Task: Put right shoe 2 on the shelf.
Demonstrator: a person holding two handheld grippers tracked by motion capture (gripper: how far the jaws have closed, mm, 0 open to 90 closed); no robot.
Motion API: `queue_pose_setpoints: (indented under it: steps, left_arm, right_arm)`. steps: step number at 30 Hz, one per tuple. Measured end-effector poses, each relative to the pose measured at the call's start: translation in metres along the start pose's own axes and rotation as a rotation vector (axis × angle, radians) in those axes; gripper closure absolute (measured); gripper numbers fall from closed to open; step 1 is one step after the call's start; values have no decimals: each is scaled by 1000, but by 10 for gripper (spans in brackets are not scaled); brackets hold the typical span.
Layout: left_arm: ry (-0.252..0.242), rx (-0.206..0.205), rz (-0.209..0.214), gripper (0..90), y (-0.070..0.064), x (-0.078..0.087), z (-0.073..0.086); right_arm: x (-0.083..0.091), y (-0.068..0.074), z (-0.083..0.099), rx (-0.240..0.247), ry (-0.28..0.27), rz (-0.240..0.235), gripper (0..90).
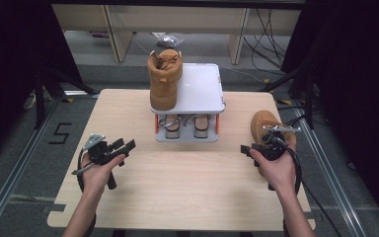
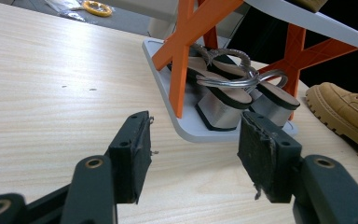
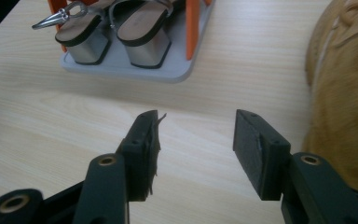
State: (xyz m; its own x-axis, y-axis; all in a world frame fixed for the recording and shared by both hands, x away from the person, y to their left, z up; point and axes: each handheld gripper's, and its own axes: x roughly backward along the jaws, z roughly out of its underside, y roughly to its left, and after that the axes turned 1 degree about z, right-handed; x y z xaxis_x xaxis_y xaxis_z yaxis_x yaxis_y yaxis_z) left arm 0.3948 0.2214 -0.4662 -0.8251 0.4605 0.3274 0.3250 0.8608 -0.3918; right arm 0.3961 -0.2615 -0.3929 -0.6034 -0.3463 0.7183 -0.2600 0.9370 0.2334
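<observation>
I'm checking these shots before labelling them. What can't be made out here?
- Boot on the table: in the high view the right gripper and hand cover its near part; in the right gripper view the frame edge cuts it off.
- Heeled shoes: in the high view the rack's top shelf hides their fronts.
- Boot on the shelf: in the left gripper view the top edge crops it to a sliver.

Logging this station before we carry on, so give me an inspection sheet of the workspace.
Surface: wooden table, bare at the front.
Job's things: one tan boot atop the two-tier shoe rack; second boot on the table at right; heeled sandals on the lower shelf.
Clutter: nothing seen.
Grippers: left hand-held gripper open; right hand-held gripper open beside the second boot.
Cables: black leads on the floor behind.
Surroundings: dark curtains, desk legs.
</observation>
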Motion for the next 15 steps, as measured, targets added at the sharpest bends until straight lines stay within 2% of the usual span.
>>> queue_pose_setpoints:
  steps: [1, 2, 3, 4, 5, 7, 8, 9, 13, 15]
  left_arm:
    - [1, 1, 1, 435, 1, 0, 0]
    - [1, 0, 1, 434, 1, -1, 1]
    - [4, -1, -1, 434, 1, -1, 1]
    - [7, 1, 0, 434, 1, -1, 1]
    - [7, 4, 1, 433, 1, -1, 2]
    - [5, 8, -5, 433, 2, -2, 3]
    - [5, 9, -6, 434, 2, -2, 3]
    - [6, 8, -4, 433, 2, -2, 4]
    - [10, 8, 1, 432, 1, -2, 4]
    - [13, 10, -1, 432, 1, -3, 4]
  right_arm:
    - [1, -3, -3, 13, -7, -7, 519]
    - [5, -3, -6, -24, 7, -8, 521]
    - [6, -7, -7, 11, 0, 0, 521]
    - [8, -9, -9, 11, -2, 7, 521]
    - [12, -7, -11, -40, 2, 13, 521]
    - [15, -15, -13, 2, -2, 18, 521]
    - [18, -13, -14, -49, 2, 12, 521]
    - [20, -14, -15, -51, 3, 12, 521]
    - [28, -24, -19, -3, -12, 31, 521]
    - [31, -26, -20, -11, -17, 37, 520]
